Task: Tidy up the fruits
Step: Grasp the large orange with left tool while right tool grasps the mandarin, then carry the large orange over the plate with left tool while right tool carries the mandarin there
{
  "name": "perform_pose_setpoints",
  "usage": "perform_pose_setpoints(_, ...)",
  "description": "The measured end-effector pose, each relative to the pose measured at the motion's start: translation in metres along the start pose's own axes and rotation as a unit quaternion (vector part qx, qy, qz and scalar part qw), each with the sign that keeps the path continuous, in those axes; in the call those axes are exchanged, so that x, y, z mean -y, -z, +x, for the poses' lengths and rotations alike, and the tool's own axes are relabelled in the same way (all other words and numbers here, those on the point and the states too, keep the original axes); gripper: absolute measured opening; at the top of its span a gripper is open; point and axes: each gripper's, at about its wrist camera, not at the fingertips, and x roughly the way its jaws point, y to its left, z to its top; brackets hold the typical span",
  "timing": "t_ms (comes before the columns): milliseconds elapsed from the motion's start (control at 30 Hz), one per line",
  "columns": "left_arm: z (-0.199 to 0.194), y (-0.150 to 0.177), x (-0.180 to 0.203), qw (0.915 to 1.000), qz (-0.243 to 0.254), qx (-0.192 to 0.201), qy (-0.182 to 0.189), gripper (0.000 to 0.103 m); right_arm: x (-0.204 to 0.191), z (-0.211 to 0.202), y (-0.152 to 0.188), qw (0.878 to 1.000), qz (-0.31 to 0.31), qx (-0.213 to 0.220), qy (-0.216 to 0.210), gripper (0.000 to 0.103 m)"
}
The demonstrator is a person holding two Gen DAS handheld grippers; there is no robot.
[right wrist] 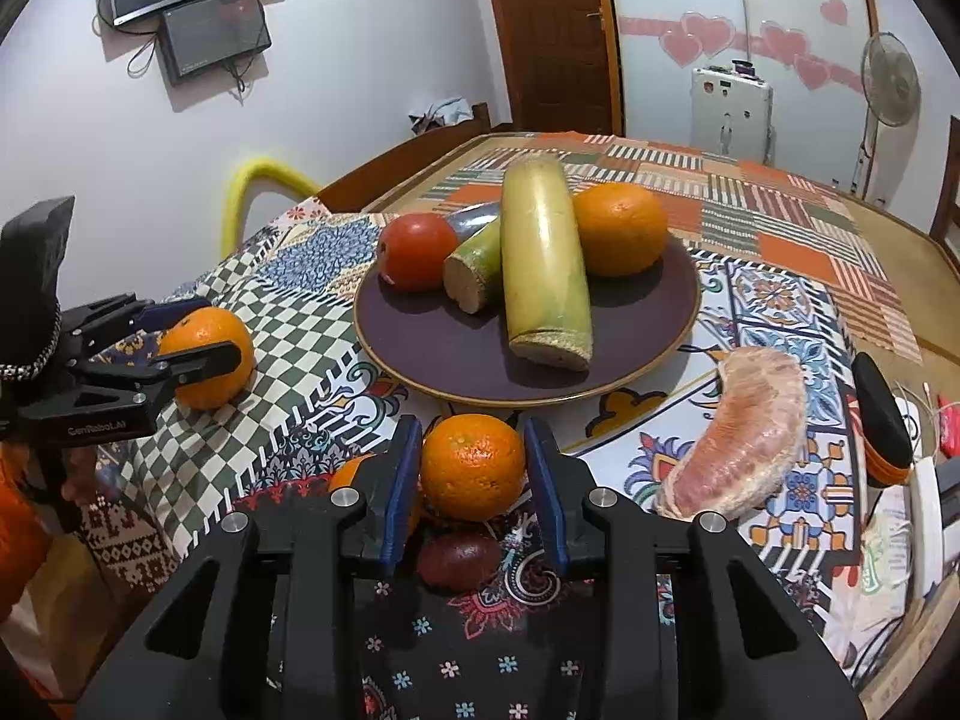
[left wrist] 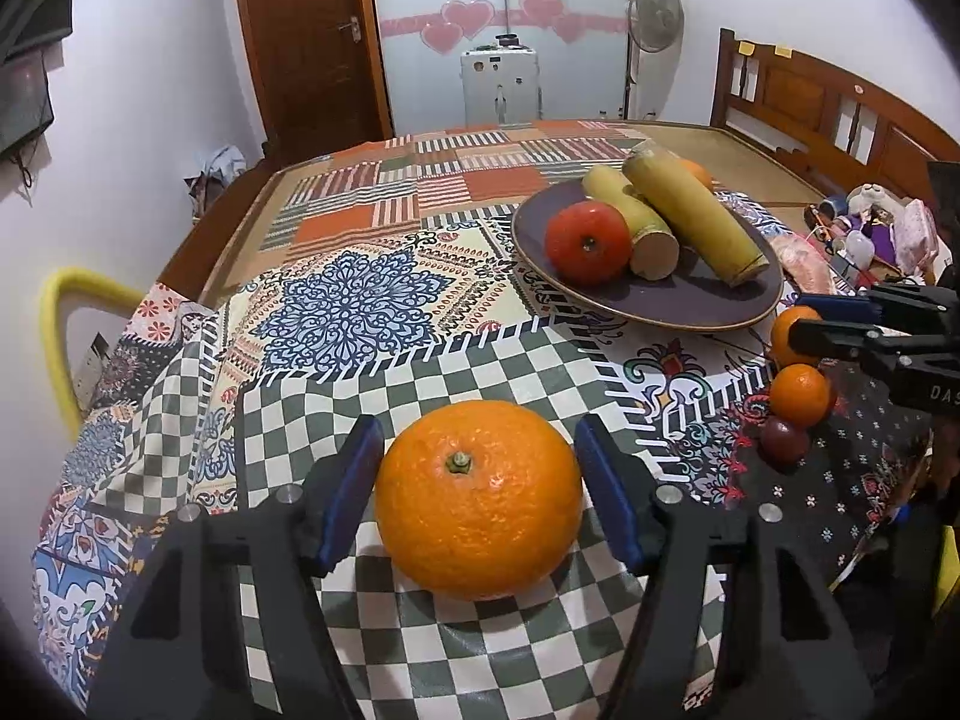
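Note:
A large orange (left wrist: 480, 498) rests on the checked part of the tablecloth, and my left gripper (left wrist: 480, 429) is shut on it, blue pads against both sides; the right wrist view shows that gripper (right wrist: 210, 330) at the far left. My right gripper (right wrist: 473, 426) is shut on a small orange (right wrist: 471, 468) near the front of the dark plate (right wrist: 456, 360). Beside it lie a second small orange (left wrist: 801, 393) and a dark purple fruit (right wrist: 459, 561). The plate holds a red fruit (right wrist: 417, 252), two yellow-green cane pieces (right wrist: 543, 264) and another orange (right wrist: 621, 228).
A peeled pink pomelo segment (right wrist: 741, 438) lies on the cloth right of the plate. Cables and small clutter (right wrist: 924, 480) crowd the table's right edge. A yellow chair back (left wrist: 57, 324) stands off the left edge, a wooden headboard (left wrist: 828, 102) behind.

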Motion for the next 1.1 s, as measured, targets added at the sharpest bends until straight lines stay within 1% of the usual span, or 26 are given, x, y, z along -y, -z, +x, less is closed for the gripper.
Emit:
perform_pose_setpoints(167,-0.006,0.0,-0.003,0.9998,-0.014,-0.002,0.014,0.064,0.004,-0.016,-0.004,1.0,0.004,0.021,0.008,0.032)
perform_pose_setpoints(367,-0.016,-0.009,0.006,0.9995,-0.016,0.016,0.022,0.061,0.011,-0.028,-0.01,0.999,0.005,0.043,0.024,0.032)
perform_pose_setpoints(433,-0.021,-0.014,0.011,0.999,-0.016,0.028,0.029,0.05,0.014,-0.03,-0.012,0.998,0.007,0.049,0.027,0.032)
perform_pose_setpoints(467,-0.023,-0.017,0.013,0.9988,-0.016,0.032,0.033,0.037,0.016,-0.031,-0.013,0.998,0.008,0.052,0.03,0.032)
perform_pose_setpoints(500,-0.026,-0.022,0.016,0.9985,-0.014,0.04,0.034,0.02,0.017,-0.031,-0.014,0.998,0.009,0.054,0.031,0.032)
perform_pose_setpoints(533,-0.029,-0.027,0.018,0.9982,-0.01,0.045,0.038,0.018,0.019,-0.032,-0.015,0.998,0.011,0.055,0.032,0.032)
perform_pose_setpoints(600,-0.033,-0.035,0.022,0.9975,-0.005,0.053,0.046,0.018,0.023,-0.031,-0.016,0.998,0.016,0.056,0.031,0.032)
perform_pose_setpoints(667,-0.034,-0.039,0.027,0.9974,0.004,0.06,0.04,0.018,0.026,-0.03,-0.015,0.998,0.019,0.058,0.029,0.032)
perform_pose_setpoints(733,-0.03,-0.041,0.03,0.9977,0.015,0.057,0.033,0.027,0.026,-0.029,-0.013,0.998,0.02,0.057,0.027,0.032)
perform_pose_setpoints(800,-0.023,-0.041,0.03,0.9981,0.015,0.052,0.029,0.06,0.027,-0.029,-0.011,0.998,0.022,0.055,0.027,0.032)
perform_pose_setpoints(867,-0.015,-0.04,0.027,0.9983,0.007,0.047,0.032,0.073,0.029,-0.027,-0.01,0.998,0.023,0.053,0.027,0.032)
perform_pose_setpoints(1000,0.01,-0.041,0.024,0.9989,0.003,0.015,0.044,0.073,0.031,-0.025,-0.011,0.998,0.024,0.052,0.028,0.032)
perform_pose_setpoints(1100,0.025,-0.047,0.024,0.9997,0.007,0.005,0.024,0.073,0.033,-0.025,-0.011,0.998,0.025,0.054,0.029,0.032)
